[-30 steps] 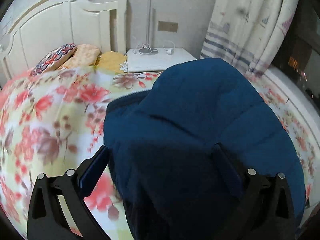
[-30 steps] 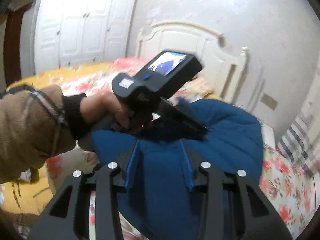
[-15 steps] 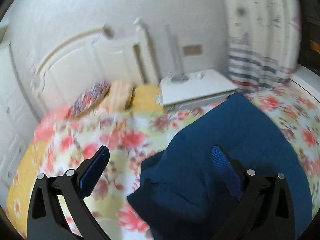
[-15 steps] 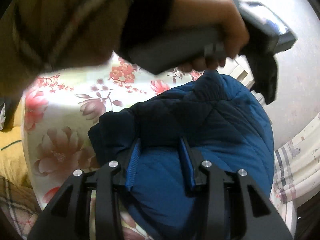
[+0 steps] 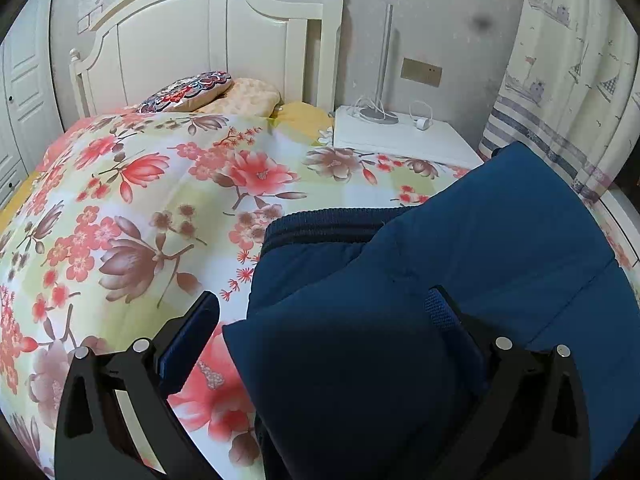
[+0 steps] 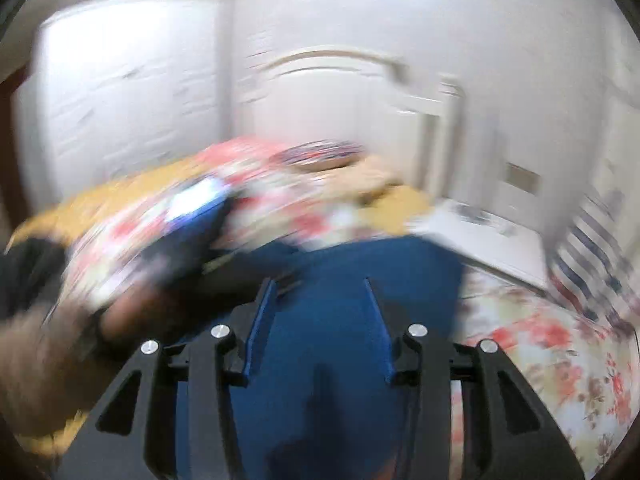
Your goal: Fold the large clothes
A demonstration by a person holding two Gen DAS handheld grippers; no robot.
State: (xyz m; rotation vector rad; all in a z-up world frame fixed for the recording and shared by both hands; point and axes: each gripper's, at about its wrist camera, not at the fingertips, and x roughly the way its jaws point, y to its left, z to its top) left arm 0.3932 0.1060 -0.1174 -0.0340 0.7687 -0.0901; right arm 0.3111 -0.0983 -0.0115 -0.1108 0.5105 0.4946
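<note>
Blue jacket [image 5: 460,280] on floral quilt [image 5: 160,200], right gripper [image 6: 320,320] opening

We see our left gripper [image 5: 320,312] with its jaws spread wide over a folded blue jacket [image 5: 460,280] lying on the floral quilt [image 5: 140,200]. One finger stands over the quilt, the other over the jacket. Beyond stand a white headboard [image 5: 208,48] and a nightstand [image 5: 400,138].

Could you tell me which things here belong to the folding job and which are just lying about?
Job in hand:
- blue quilted jacket
- left gripper, jaws wide
- right gripper, jaws opening over the jacket

Lying about:
- patterned cushion
- lamp on the nightstand
- white charger
- striped curtain
</note>
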